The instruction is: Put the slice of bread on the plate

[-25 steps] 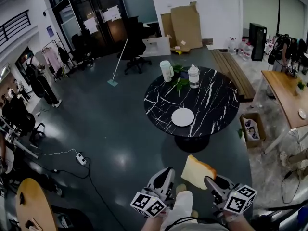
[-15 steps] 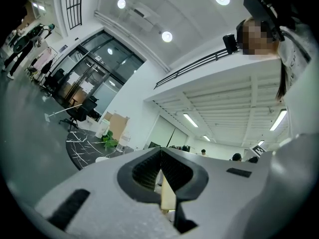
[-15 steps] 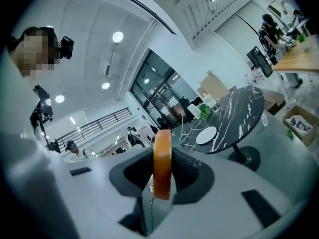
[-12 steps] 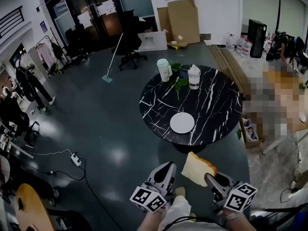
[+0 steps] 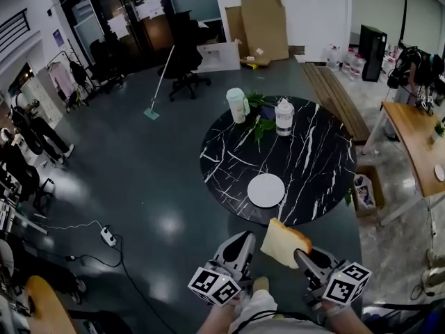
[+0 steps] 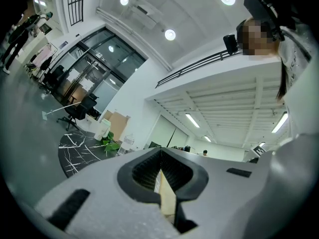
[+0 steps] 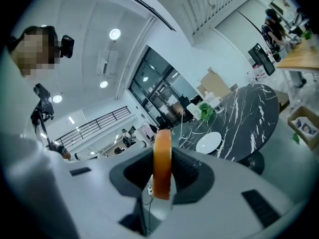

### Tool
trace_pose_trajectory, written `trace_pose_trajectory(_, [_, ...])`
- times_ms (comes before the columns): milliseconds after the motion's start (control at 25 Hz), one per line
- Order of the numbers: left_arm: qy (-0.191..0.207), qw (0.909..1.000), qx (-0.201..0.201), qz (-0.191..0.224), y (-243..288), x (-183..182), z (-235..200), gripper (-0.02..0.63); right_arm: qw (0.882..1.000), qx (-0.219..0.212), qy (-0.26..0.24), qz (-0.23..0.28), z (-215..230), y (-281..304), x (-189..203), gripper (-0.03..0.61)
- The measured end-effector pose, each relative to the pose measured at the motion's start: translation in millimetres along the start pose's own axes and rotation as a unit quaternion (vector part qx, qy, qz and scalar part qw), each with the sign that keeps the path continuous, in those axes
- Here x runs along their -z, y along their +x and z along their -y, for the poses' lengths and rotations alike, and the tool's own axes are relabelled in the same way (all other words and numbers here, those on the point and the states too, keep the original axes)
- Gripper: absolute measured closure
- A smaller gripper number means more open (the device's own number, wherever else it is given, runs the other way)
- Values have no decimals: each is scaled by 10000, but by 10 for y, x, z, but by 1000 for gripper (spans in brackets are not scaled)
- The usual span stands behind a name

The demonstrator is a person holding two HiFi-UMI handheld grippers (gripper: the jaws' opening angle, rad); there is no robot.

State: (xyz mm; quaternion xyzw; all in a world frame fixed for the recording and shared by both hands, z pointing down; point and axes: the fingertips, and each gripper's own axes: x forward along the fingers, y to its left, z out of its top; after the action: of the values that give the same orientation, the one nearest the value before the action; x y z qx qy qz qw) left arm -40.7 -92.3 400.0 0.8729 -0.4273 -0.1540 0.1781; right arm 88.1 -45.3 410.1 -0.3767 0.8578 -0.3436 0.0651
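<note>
The slice of bread (image 5: 284, 242), pale with an orange-brown crust, is held upright over the dark floor with my right gripper (image 5: 300, 256) shut on it. In the right gripper view the bread (image 7: 162, 158) stands edge-on between the dark pads of that gripper (image 7: 162, 180). The white plate (image 5: 265, 191) lies bare near the front edge of the round black marble table (image 5: 313, 152), just ahead of the bread; the right gripper view also shows the plate (image 7: 208, 142). My left gripper (image 5: 240, 245) hangs beside the bread, and in its own view that gripper (image 6: 162, 183) has its jaws together on nothing.
At the table's far side stand a pale cup (image 5: 238, 105), a lidded jar (image 5: 283, 117) and green leaves (image 5: 261, 122). A cardboard box (image 5: 365, 190) sits on the floor right of the table, a wooden desk (image 5: 417, 141) beyond it. A power strip (image 5: 108, 236) lies at the left.
Both grippers and the bread have moved toward the table; the table and plate now sit closer in the head view. The grip on the bread is unchanged.
</note>
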Motion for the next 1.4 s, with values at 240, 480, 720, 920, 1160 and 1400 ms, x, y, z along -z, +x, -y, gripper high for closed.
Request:
trace_pose_trajectory(240, [-33,9999,119,-42,279,-87,-229,606,9999,113,17,44,124,249,-171,489])
trace_pose_trajectory(480, [-84,9998,170,-91,498,-165,-461,606,9998,200,40,53,240,538,-287,489])
trace_pose_trajectory(720, [-82,9998,141,-97,564,-181,-774,606,9998,149,19,116,244,852,-362,489])
trace_pose_trajectory(920, [-173,9996,98,-209,600,-104,-820,606,9997,215,102,3,348,944,-325,489])
trace_pose_trajectory(1160, [-257,9992,24,-290,702,-6,-895,606,9993,304,192,-28,536,1062,-412,488])
trace_pose_trajectory(1400, [-329,9990,-100,-275,862,24,-1011,606,9988,304,334,-198,766,1257,-504,489])
